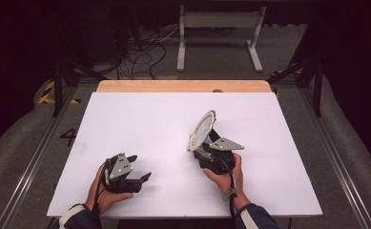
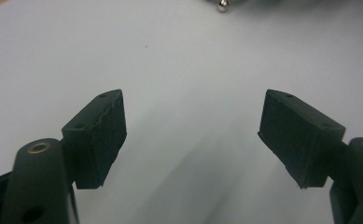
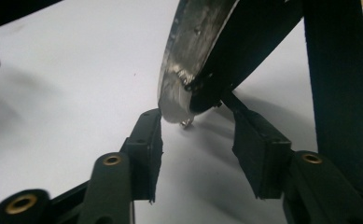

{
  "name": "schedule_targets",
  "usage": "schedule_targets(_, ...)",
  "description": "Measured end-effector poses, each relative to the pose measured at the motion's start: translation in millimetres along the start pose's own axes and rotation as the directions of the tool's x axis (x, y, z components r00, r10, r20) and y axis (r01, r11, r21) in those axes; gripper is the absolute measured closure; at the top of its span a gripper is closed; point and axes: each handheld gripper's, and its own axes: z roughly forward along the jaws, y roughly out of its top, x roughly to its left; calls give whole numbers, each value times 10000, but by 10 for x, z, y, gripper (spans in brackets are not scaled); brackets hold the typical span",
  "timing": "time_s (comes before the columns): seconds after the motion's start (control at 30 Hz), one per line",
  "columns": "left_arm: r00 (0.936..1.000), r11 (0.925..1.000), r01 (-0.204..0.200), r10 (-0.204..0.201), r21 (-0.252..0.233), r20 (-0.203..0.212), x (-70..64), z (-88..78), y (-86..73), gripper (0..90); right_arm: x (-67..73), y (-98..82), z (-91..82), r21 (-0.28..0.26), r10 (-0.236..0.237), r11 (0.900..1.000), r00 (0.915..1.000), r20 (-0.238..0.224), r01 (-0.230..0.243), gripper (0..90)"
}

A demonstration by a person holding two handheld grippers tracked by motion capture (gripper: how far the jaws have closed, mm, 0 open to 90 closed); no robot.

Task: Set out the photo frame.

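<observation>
Two grippers over the white table (image 1: 140, 119). Left gripper (image 2: 191, 133) released, jaws spread wide, nothing between the pads, bare table ahead of them. Right gripper (image 3: 195, 154) partly parted; round mirror (image 3: 188, 60) on its black stand (image 3: 263, 42) tilts just beyond the jaw tips, rim's lower edge touching the left pad's tip, the stand's leg just above the right pad. No visible squeeze. Risk, as I judge it: with no firm grip, a nudge from that left pad could tip or slide the mirror; closing now might pinch only the thin rim

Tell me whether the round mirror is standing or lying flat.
Standing, tilted back. The round mirror rests on its black stand on the white table; the right gripper jaws flank its lower rim.
</observation>
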Motion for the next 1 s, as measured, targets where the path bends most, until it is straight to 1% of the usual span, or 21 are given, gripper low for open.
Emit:
schedule_targets(0.03, 10000, 9999, 63, -63, 151, 33, -18, 3, -26, 215, 12, 0, 13, -54, 38, 10000, 9999, 156, -37, 496)
schedule_targets(0.07, 9999, 9998, -70, 67, 198, 117, -34, 3, -35, 209, 37, 3, 21, -207, 86, 9998, 9998, 155, -83, 490)
schedule_targets(0.1, 9997, 9995, -200, 197, 233, 107, -55, 1, -34, 208, 60, 10, 31, -276, 93, 9996, 9999, 132, -90, 484)
schedule_targets(0.13, 9996, 9994, -268, 266, 218, 106, -73, 4, -29, 204, 85, 20, 42, -316, 72, 9995, 9998, 184, -66, 475)
schedule_targets(0.2, 9994, 9993, -307, 303, 192, 169, -81, 7, -19, 204, 131, 42, 65, -470, 119, 9988, 9999, 107, -114, 472)
schedule_targets(0.23, 9995, 9995, -270, 267, 177, 172, -86, 14, -18, 203, 148, 54, 82, -454, 87, 9989, 9998, 195, -78, 462)
schedule_targets(0.3, 9991, 9988, -418, 414, 269, 134, -85, 33, -21, 200, 148, 60, 112, -510, 235, 9985, 9992, 320, -218, 463)
schedule_targets(0.4, 9990, 9980, -445, 442, 452, 59, -89, 59, -32, 196, 104, 47, 159, -633, 681, 9959, 9965, 489, -650, 473)
schedule_targets(0.43, 9988, 9979, -475, 470, 432, 124, -91, 65, -33, 195, 92, 44, 172, -679, 853, 9944, 9949, 542, -816, 474)
schedule_targets(0.47, 9988, 9979, -475, 470, 432, 124, -91, 65, -33, 188, 92, 44, 172, -679, 853, 9944, 9949, 542, -816, 474)
schedule_targets(0.5, 9983, 9975, -590, 589, 382, 47, -98, 63, -31, 188, 92, 42, 184, -671, 889, 9942, 9932, 754, -839, 493)
schedule_targets(0.53, 9973, 9967, -737, 738, 334, -15, -100, 59, -30, 188, 100, 44, 181, -756, 848, 9941, 9920, 933, -779, 504)
schedule_targets(0.57, 9969, 9964, -791, 792, 317, -18, -104, 54, -31, 187, 103, 46, 178, -773, 854, 9939, 9917, 964, -781, 513)
schedule_targets(0.63, 9959, 9957, -902, 902, 231, 1, -102, 53, -37, 187, 110, 41, 177, -774, 795, 9944, 9921, 974, -720, 535)
schedule_targets(0.67, 9959, 9956, -900, 900, 274, -14, -99, 52, -40, 187, 123, 39, 172, -785, 736, 9947, 9930, 921, -664, 577)
schedule_targets(0.73, 9958, 9954, -910, 912, 309, -35, -89, 52, -45, 186, 143, 36, 164, -750, 584, 9959, 9938, 951, -513, 593)
schedule_targets(0.8, 9956, 9949, -933, 937, 392, -93, -80, 52, -48, 184, 123, 33, 151, -681, 548, 9964, 9953, 795, -495, 594)
schedule_targets(0.83, 9955, 9948, -939, 944, 393, -91, -77, 52, -49, 183, 104, 33, 139, -626, 456, 9972, 9964, 715, -412, 595)
schedule_targets(0.9, 9952, 9944, -965, 971, 427, -138, -75, 54, -50, 182, 90, 36, 118, -539, 429, 9978, 9970, 644, -395, 599)
schedule_targets(0.97, 9943, 9931, -1027, 1041, 571, -227, -83, 55, -49, 176, 81, 40, 99, -444, 377, 9984, 9974, 611, -350, 605)
schedule_targets(1.0, 9939, 9927, -1070, 1083, 555, -202, -87, 55, -48, 175, 78, 36, 90, -388, 320, 9988, 9977, 590, -297, 607)
